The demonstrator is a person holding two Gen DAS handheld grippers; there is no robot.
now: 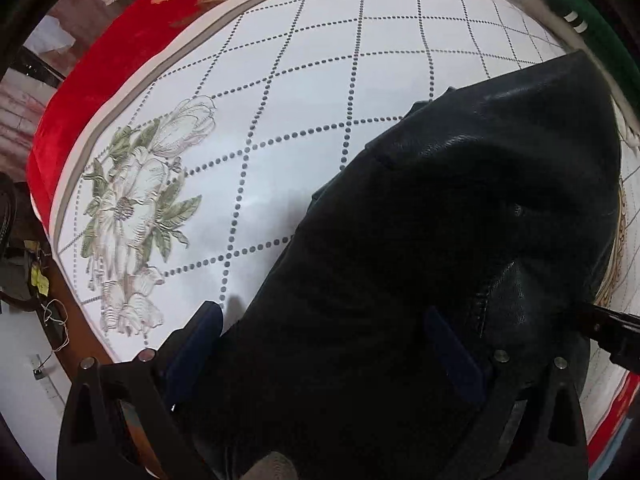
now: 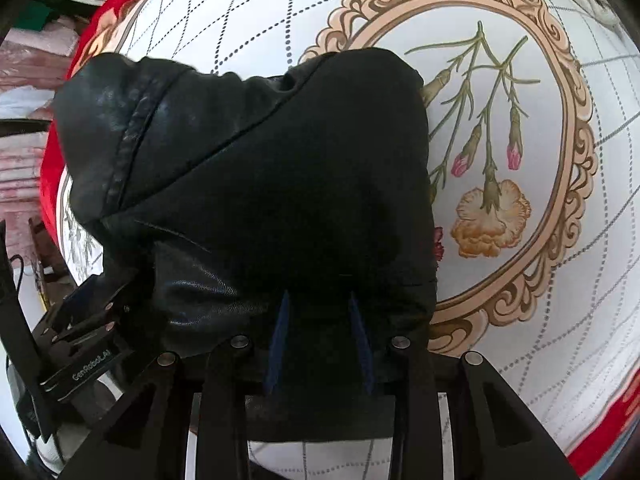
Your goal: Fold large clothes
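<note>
Black leather jacket (image 2: 256, 184) lies bunched on the white floral bedspread (image 1: 280, 92). Left claw (image 1: 324, 344) stands wide open, the jacket filling the gap between its fingers. Right claw (image 2: 320, 340) is narrowed, pinching the jacket's near fold.

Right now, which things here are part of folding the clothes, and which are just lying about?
Part of the job:
black leather jacket
left gripper, jacket between its fingers
right gripper, closed on the jacket's edge
white floral bedspread, the folding surface

Just lying about:
red blanket under the bedspread
green striped garment at the far edge
</note>
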